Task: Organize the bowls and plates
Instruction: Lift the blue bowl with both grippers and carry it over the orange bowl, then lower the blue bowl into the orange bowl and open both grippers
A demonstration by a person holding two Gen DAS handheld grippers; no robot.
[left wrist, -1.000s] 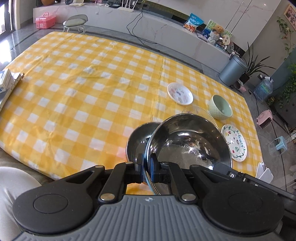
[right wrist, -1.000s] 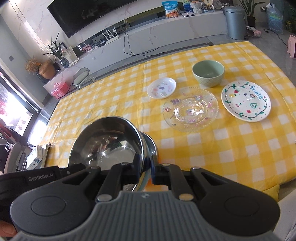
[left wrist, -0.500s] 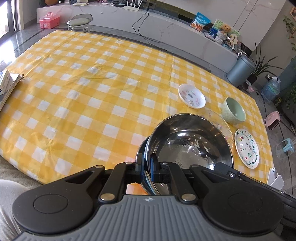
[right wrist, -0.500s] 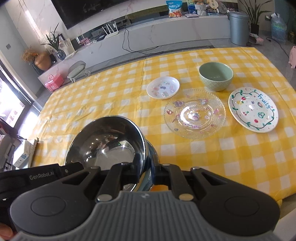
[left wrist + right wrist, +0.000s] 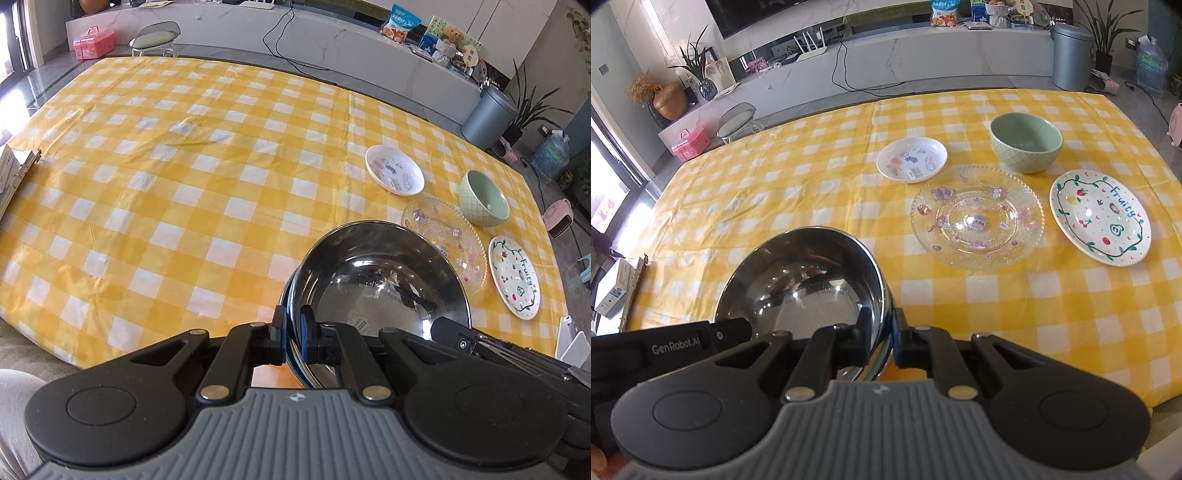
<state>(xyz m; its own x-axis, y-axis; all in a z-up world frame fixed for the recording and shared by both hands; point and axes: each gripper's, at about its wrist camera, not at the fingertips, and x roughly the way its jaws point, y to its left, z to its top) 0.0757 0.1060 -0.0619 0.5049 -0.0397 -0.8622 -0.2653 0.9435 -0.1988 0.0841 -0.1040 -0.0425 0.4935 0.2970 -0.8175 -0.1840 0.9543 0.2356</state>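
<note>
A large steel bowl (image 5: 380,284) (image 5: 805,273) sits nested in a second steel bowl whose rim shows just under it, near the table's front edge. My left gripper (image 5: 293,332) is shut on the bowl's left rim. My right gripper (image 5: 882,334) is shut on its right rim. Beyond it lie a clear glass plate (image 5: 977,218) (image 5: 448,236), a small white sticker dish (image 5: 911,158) (image 5: 394,174), a green bowl (image 5: 1026,142) (image 5: 483,198) and a white "Fruity" plate (image 5: 1100,217) (image 5: 514,277).
The table carries a yellow checked cloth (image 5: 184,177). A white box (image 5: 613,291) lies at its left edge. A stool (image 5: 737,122), a pink case (image 5: 690,142) and a grey bin (image 5: 1071,55) stand on the floor beyond the table.
The held steel bowl has moved over the second steel bowl and now sits nested in it. Both grippers stayed shut on its rim.
</note>
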